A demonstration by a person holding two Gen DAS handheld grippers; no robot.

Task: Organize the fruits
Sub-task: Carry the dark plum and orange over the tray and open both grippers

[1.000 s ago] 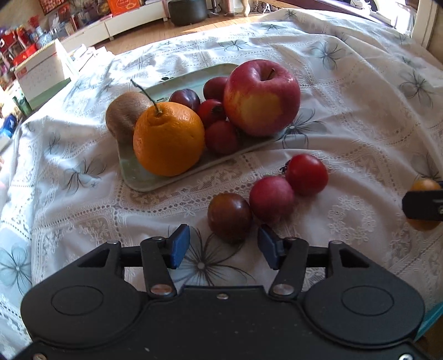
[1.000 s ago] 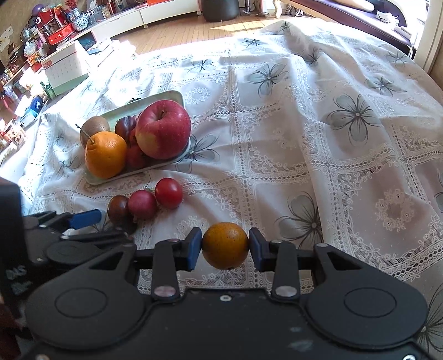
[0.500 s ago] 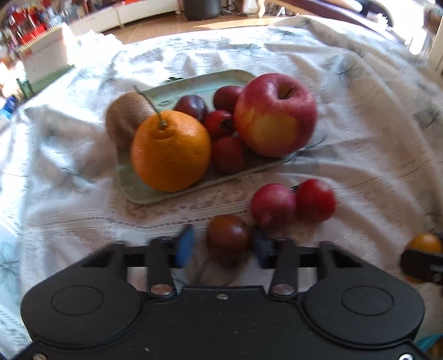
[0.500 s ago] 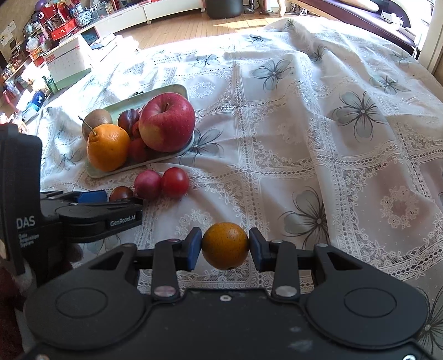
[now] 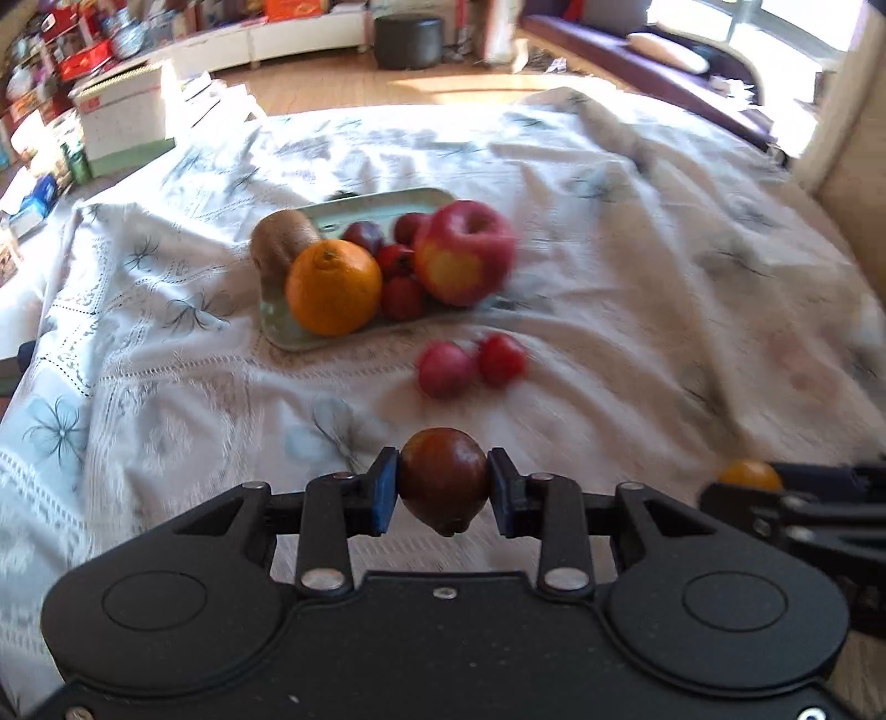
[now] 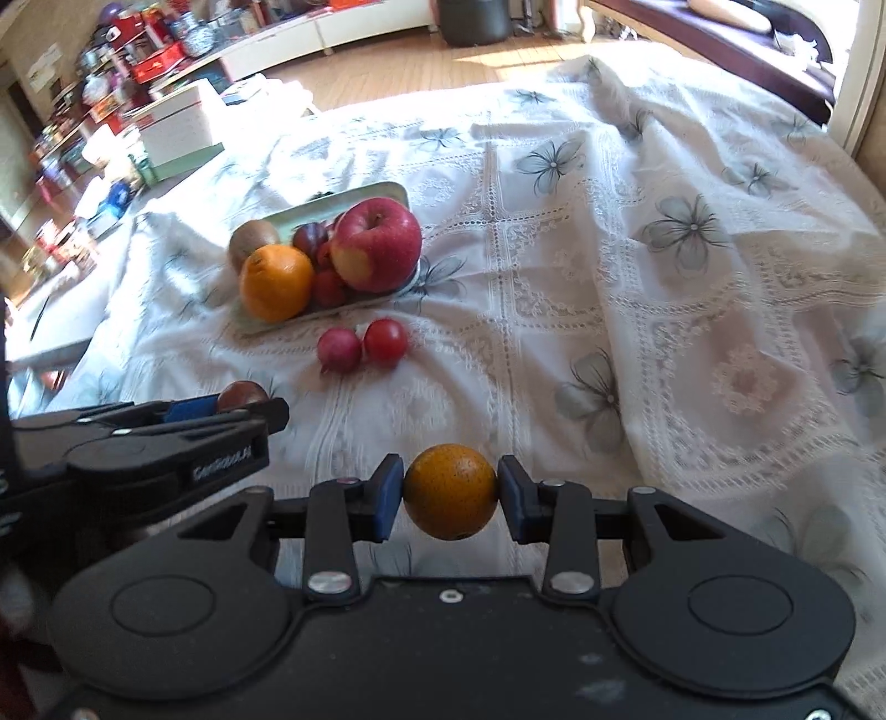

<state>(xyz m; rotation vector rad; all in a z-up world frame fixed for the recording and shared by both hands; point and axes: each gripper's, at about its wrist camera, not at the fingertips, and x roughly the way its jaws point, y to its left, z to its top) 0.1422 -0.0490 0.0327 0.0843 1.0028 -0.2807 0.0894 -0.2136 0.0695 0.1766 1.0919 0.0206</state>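
My left gripper is shut on a dark brown-red plum and holds it above the cloth. My right gripper is shut on a small orange fruit, also held off the cloth. A pale green tray further ahead carries a big orange, a red apple, a kiwi and several small dark red fruits. Two small red fruits lie on the cloth in front of the tray. The tray also shows in the right wrist view.
A white lace tablecloth with grey flowers covers the surface, with folds on the right. A white box and shelves of clutter stand beyond the far left edge. A dark stool is on the wooden floor behind.
My left gripper closed on the dark plum and lifted it off the cloth, pulling back from the tray. My right gripper kept hold of the small orange fruit and rose a little.
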